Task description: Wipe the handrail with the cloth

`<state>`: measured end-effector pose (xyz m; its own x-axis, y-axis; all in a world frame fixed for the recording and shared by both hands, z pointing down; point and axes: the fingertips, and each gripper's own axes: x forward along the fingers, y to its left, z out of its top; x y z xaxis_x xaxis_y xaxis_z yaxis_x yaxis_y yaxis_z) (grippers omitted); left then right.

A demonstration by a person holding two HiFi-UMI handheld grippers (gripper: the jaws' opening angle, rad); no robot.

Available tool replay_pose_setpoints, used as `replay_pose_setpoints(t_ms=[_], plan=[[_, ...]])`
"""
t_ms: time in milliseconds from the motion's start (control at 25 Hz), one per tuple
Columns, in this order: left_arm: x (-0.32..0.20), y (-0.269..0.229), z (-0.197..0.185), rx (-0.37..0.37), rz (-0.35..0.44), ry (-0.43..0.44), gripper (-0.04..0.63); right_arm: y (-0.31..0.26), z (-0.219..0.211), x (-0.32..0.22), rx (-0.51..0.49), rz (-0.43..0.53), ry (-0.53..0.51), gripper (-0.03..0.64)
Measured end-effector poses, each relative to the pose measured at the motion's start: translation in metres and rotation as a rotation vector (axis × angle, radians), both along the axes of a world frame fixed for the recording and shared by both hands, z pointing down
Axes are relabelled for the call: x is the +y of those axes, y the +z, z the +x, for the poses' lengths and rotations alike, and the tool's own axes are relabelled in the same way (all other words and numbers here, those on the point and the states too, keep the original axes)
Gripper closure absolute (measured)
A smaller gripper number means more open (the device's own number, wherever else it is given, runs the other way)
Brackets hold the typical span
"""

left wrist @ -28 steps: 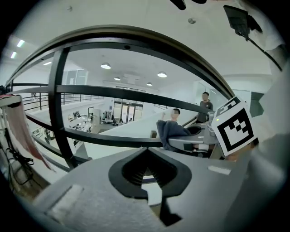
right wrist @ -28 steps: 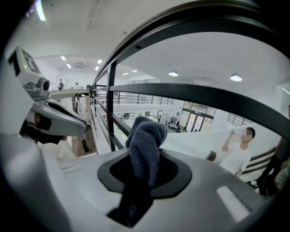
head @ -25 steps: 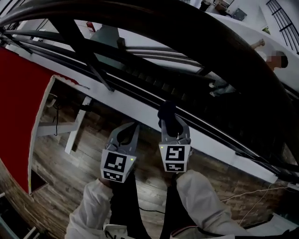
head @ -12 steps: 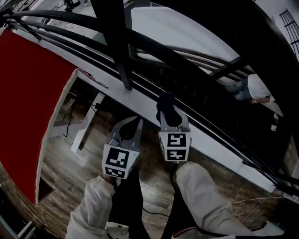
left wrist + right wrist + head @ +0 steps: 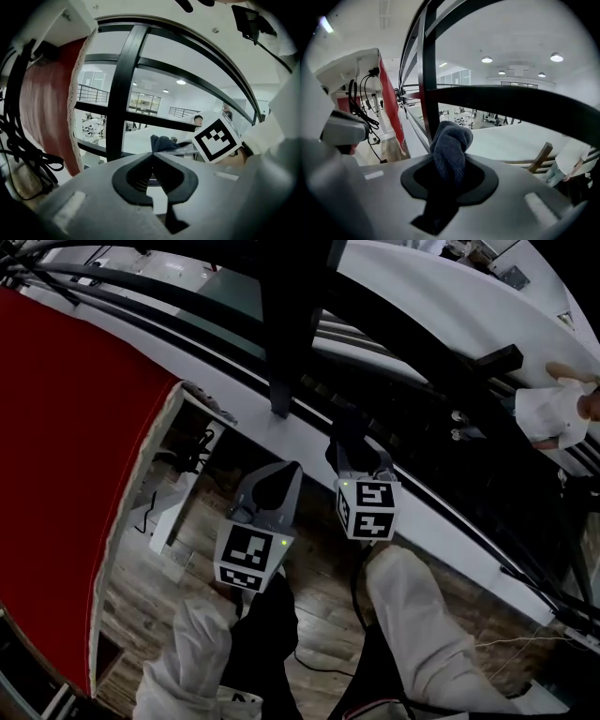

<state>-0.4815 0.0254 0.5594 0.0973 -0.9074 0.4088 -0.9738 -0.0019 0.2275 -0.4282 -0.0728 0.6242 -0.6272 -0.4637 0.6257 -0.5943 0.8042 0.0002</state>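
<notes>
Right tongs clench the cloth, its bunched end poking past their tips; left tongs closed.

I can't see cloth's lower end inside right gripper's fingers | handrail runs off-frame | person edge-cropped

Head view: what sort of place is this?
Probably an upper-floor landing inside a large building: a black handrail edges a wood floor, a person stands seemingly lower beyond it, and round ceiling lights show overhead.
</notes>
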Motion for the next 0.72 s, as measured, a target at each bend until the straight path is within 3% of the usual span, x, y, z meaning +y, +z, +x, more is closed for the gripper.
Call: replay_pose_setpoints(t_ms=[480, 720], plan=[[-0.011, 0.033, -0.043, 0.012, -0.001, -0.022, 0.592, 0.044, -0.094, -0.029, -0.022, -0.004, 0.004, 0.526], [-0.006, 0.036, -0.041, 0.02, -0.004, -0.026, 0.592, 0.055, -0.108, -0.038, 0.013, -0.001, 0.001, 0.526]])
